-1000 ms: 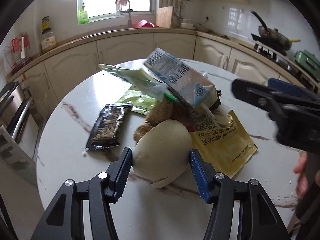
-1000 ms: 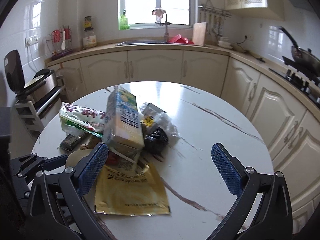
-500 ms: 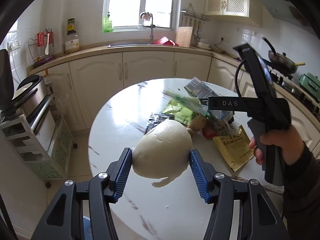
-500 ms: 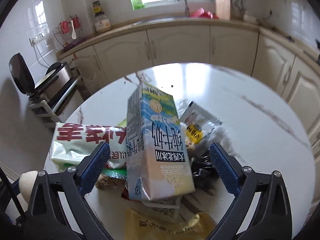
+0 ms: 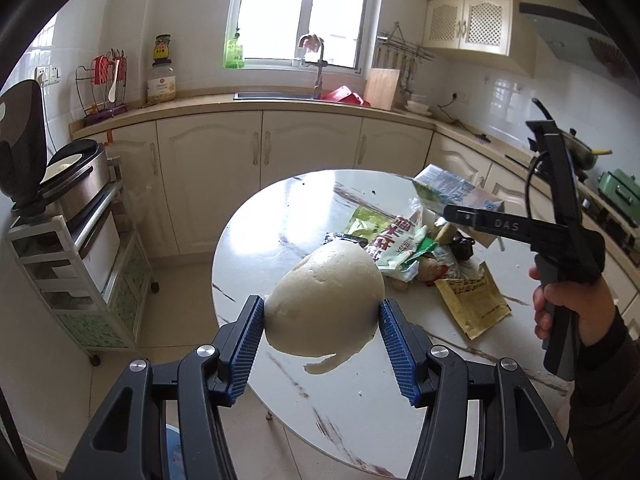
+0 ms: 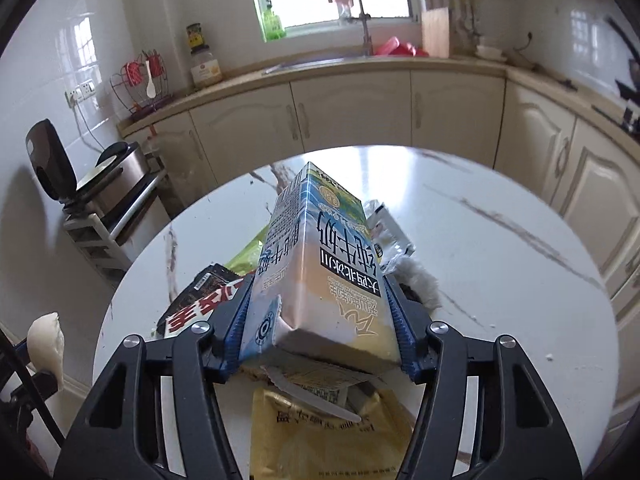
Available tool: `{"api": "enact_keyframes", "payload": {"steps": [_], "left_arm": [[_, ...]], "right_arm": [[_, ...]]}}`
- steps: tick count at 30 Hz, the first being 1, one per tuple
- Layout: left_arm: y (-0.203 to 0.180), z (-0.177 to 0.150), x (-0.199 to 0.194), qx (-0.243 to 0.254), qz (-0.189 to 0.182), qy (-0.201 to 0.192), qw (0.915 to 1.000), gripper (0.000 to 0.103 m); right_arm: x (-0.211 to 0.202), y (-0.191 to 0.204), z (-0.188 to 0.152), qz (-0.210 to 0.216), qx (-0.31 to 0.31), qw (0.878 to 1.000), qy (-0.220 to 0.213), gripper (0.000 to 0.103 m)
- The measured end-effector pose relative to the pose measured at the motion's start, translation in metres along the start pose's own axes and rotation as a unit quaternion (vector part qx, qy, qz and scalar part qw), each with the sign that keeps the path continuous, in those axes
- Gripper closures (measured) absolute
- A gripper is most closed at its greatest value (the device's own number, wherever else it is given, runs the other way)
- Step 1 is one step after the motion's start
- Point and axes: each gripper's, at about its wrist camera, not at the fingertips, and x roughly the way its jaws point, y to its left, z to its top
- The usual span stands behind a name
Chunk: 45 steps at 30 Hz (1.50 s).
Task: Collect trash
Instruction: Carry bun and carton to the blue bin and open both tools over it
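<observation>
Blue pads of your right gripper (image 6: 320, 328) have just closed onto the blue-and-cream milk carton (image 6: 320, 272); your left gripper (image 5: 322, 350), holding the pale doughy bun (image 5: 324, 300), has lifted clear of the white marble table (image 5: 280, 216), ready for binning.

Milk carton (image 6: 320, 276) between the right claw's (image 6: 320, 320) just-closed blue pads (image 6: 236, 324), above yellow pouch (image 6: 320, 432).

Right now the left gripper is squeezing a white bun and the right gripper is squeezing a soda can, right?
Not a soda can. The right wrist view shows the right gripper clamped on a milk carton. The left gripper does hold the white bun.
</observation>
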Motion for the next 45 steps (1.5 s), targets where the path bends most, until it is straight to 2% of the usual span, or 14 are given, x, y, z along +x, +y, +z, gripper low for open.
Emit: {"api": "enact_keyframes", "payload": {"steps": [6,10,16,23,27,30,33,37,39,42,45], "left_arm": [[0.009,-0.007,-0.032,-0.01,-0.002,-0.014,0.9999,0.049],[0.027,-0.015,-0.06,-0.022,0.005,-0.023,0.9995,0.049],[0.077,-0.046,-0.104,-0.055,0.039,-0.03,0.9973,0.049],[0.152,-0.1,-0.139,-0.1,0.098,-0.005,0.9901,0.049],[0.196,-0.129,-0.144,-0.135,0.125,0.021,0.9827,0.051],[0.225,-0.145,-0.135,-0.163,0.131,0.045,0.9768,0.068],[0.254,-0.158,-0.116,-0.178,0.138,0.068,0.9719,0.068],[0.289,-0.169,-0.091,-0.201,0.178,0.116,0.9563,0.065],[0.304,-0.178,-0.09,-0.215,0.194,0.133,0.9478,0.063],[0.318,-0.187,-0.092,-0.218,0.232,0.152,0.9357,0.056],[0.321,-0.189,-0.095,-0.229,0.245,0.153,0.9295,0.053]], "right_arm": [[-0.041,0.011,-0.003,0.018,0.002,1.0,-0.019,0.046],[-0.07,0.043,-0.007,0.039,-0.022,0.998,-0.031,0.045],[-0.096,0.133,-0.014,0.1,-0.08,0.991,-0.034,0.045],[-0.089,0.266,-0.044,0.197,-0.15,0.969,-0.003,0.046],[-0.058,0.326,-0.067,0.235,-0.165,0.957,0.036,0.046],[-0.026,0.36,-0.088,0.253,-0.171,0.95,0.071,0.046],[0.011,0.387,-0.11,0.258,-0.178,0.944,0.105,0.046],[0.066,0.405,-0.137,0.251,-0.177,0.939,0.157,0.046],[0.09,0.41,-0.15,0.246,-0.182,0.935,0.178,0.046],[0.122,0.417,-0.171,0.244,-0.184,0.928,0.215,0.046],[0.147,0.428,-0.192,0.247,-0.19,0.918,0.244,0.045]]}}
